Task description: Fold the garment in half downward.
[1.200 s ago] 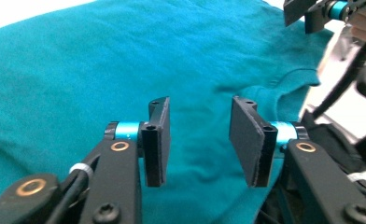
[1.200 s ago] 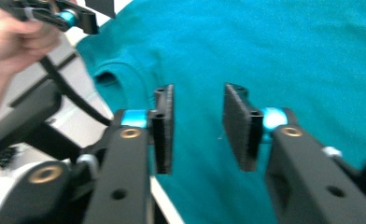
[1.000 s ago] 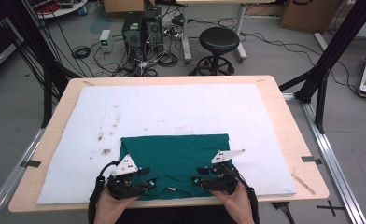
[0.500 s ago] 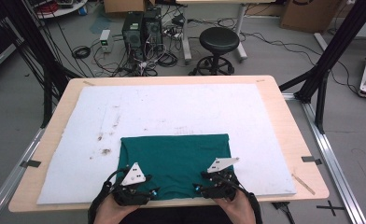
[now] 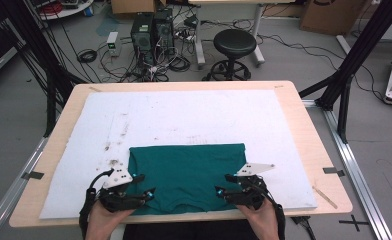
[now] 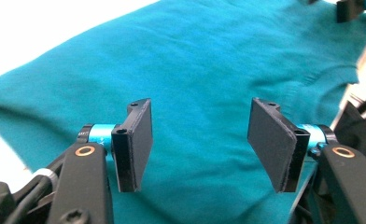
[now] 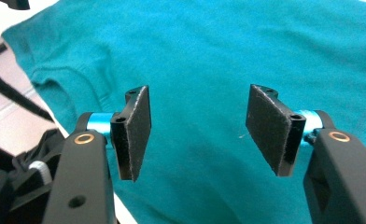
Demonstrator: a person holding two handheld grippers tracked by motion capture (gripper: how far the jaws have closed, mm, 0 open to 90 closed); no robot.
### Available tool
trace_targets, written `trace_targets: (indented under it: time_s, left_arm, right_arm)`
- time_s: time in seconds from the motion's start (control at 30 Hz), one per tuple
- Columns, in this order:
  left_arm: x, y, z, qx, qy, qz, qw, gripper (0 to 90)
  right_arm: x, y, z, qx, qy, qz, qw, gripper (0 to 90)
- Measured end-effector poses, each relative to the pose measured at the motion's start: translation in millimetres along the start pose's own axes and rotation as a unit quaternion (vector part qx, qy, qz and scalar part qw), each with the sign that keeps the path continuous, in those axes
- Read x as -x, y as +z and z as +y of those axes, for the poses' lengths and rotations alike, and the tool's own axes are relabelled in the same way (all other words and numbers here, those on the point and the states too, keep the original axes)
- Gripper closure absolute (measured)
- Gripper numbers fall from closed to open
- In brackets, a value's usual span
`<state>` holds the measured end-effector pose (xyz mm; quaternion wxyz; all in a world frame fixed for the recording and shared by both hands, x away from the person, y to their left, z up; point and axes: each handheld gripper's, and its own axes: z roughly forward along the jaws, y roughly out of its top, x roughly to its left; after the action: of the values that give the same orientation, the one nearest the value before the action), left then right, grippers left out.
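Observation:
A teal green garment (image 5: pixel 186 172) lies folded flat on the white board (image 5: pixel 184 117), near the table's front edge. My left gripper (image 5: pixel 145 184) sits at its near left corner and points inward over the cloth. My right gripper (image 5: pixel 223 183) mirrors it at the near right corner. In the left gripper view the gripper (image 6: pixel 202 121) stands open above the garment (image 6: pixel 195 56), with nothing between the pads. The right gripper view shows the same: the gripper (image 7: pixel 197 116) is open over bare teal cloth (image 7: pixel 218 46). Both pairs of jaws have just been opening.
The white board covers most of the wooden table (image 5: pixel 309 130), with its far half bare and faintly stained. Beyond the table stand a black stool (image 5: pixel 234 42), computer towers (image 5: pixel 151 30) and cables on the floor. Black frame posts (image 5: pixel 349 65) rise at both sides.
Both grippers have drawn back toward the near edge and apart from each other. Their jaws stand wider than before. The garment now lies flat and free of them.

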<state>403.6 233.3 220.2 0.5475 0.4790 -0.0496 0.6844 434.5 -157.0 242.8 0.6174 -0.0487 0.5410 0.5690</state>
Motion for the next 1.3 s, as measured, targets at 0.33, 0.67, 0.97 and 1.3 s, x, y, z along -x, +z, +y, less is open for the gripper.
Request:
trace_targets:
  time_s: [0.33,0.67,0.97,1.3]
  left_arm:
    - [-18.8,-8.7,4.6,0.016,-0.026,0.024,0.9992,28.7]
    - [-28.1,-6.5,7.5,0.020,-0.037,0.029,0.9987,25.9]
    - [-31.5,-7.7,5.4,0.023,-0.043,0.033,0.9983,25.9]
    - [-38.6,-14.1,0.2,0.024,-0.056,0.043,0.9972,25.9]
  right_arm:
    - [14.2,-11.0,-0.1,0.015,0.018,-0.025,0.9994,36.0]
    - [25.3,-16.0,3.3,0.020,0.028,-0.037,0.9987,34.9]
    - [31.3,-18.5,1.1,0.024,0.038,-0.044,0.9980,34.8]
    - [33.9,-19.1,-0.1,0.025,0.044,-0.047,0.9976,34.9]
